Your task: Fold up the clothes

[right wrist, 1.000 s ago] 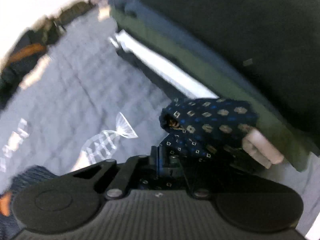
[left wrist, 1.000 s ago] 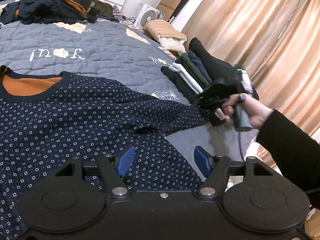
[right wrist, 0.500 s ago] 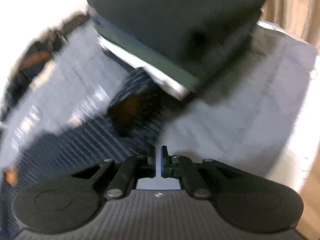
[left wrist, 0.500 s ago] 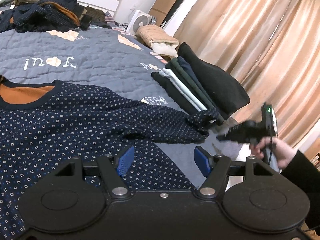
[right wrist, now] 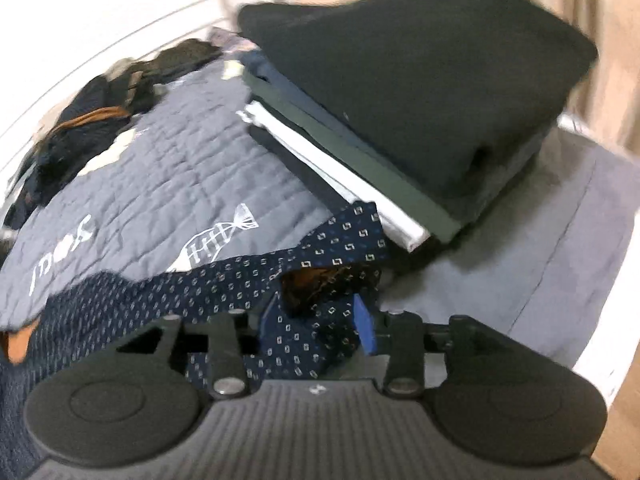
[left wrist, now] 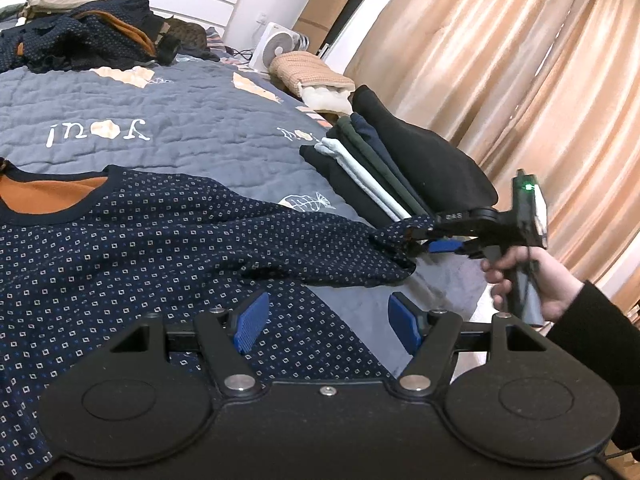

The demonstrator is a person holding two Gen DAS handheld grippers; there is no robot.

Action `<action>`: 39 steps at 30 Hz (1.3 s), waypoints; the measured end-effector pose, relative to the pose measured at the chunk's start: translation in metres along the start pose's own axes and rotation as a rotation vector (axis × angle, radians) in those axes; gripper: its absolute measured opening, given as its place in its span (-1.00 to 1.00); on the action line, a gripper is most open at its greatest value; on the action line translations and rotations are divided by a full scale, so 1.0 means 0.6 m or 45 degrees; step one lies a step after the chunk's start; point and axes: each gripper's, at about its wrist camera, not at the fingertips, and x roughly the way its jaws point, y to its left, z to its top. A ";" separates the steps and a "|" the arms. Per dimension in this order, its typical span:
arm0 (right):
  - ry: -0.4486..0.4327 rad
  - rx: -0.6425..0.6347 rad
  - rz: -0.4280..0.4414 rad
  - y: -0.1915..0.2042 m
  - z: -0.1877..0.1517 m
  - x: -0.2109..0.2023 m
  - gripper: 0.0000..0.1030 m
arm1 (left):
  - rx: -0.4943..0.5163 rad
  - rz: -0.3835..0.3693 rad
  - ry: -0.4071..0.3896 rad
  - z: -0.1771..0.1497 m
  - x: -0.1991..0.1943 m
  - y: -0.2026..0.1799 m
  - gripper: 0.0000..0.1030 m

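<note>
opening right gripper (right wrist: pixel 316 320), sleeve cuff (right wrist: pixel 332 276) between

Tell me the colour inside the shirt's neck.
Orange, inside the shirt's neck; the left wrist view shows it best.

We see a soft knit sweater (left wrist: pixel 168 248) – matt, dotted – on a quilted bedspread (left wrist: pixel 192 120). Beside that bedspread, satiny curtains (left wrist: pixel 520 80) gleam.

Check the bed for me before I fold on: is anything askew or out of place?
The patterned shirt's sleeve cuff lies against the stack of folded clothes, between the opening jaws of the right hand-held gripper.
</note>
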 end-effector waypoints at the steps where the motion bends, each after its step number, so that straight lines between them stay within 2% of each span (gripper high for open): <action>1: 0.012 0.052 0.015 -0.006 0.002 0.010 -0.21 | -0.001 0.002 0.001 0.000 0.001 0.002 0.26; 3: 0.035 0.126 0.019 -0.016 0.004 0.027 -0.21 | -0.004 0.007 0.003 0.000 0.002 0.006 0.26; 6: 0.014 0.153 0.016 -0.018 0.006 0.048 -0.21 | -0.012 0.011 0.011 0.000 0.006 0.011 0.26; 8: 0.005 0.192 0.045 -0.024 0.008 0.053 -0.29 | -0.013 0.011 0.014 0.000 0.008 0.012 0.26; 9: -0.004 0.213 0.063 -0.028 0.009 0.053 -0.51 | -0.013 0.010 0.015 0.000 0.009 0.013 0.26; 10: -0.014 0.228 0.079 -0.031 0.010 0.049 -0.95 | -0.014 0.007 0.016 0.000 0.010 0.013 0.26; 17: -0.130 0.164 0.114 -0.043 0.030 -0.045 -0.94 | -0.005 -0.008 0.029 -0.002 0.014 0.008 0.26; 21: -0.201 0.038 0.067 -0.057 0.055 -0.117 -0.94 | 0.012 -0.019 0.027 -0.005 0.011 -0.001 0.26; 24: -0.196 -0.092 -0.026 -0.077 0.068 -0.146 -0.94 | 0.020 -0.027 0.023 -0.005 0.008 -0.007 0.26; 26: -0.185 -0.193 -0.151 -0.095 0.066 -0.145 -0.94 | 0.025 -0.033 0.020 -0.005 0.007 -0.011 0.26; 30: -0.151 -0.340 -0.377 -0.130 0.056 -0.106 -0.94 | 0.033 -0.041 0.015 -0.003 0.005 -0.016 0.26; 32: -0.078 -0.403 -0.442 -0.141 0.046 -0.071 -0.92 | 0.034 -0.042 0.014 -0.002 0.004 -0.018 0.26; 35: 0.017 -0.350 -0.434 -0.160 0.031 -0.044 -0.90 | 0.034 -0.038 0.010 -0.002 0.001 -0.017 0.26; 39: -0.073 -0.272 -0.319 -0.140 0.021 -0.078 -0.87 | 0.022 -0.017 -0.006 -0.001 -0.005 -0.010 0.27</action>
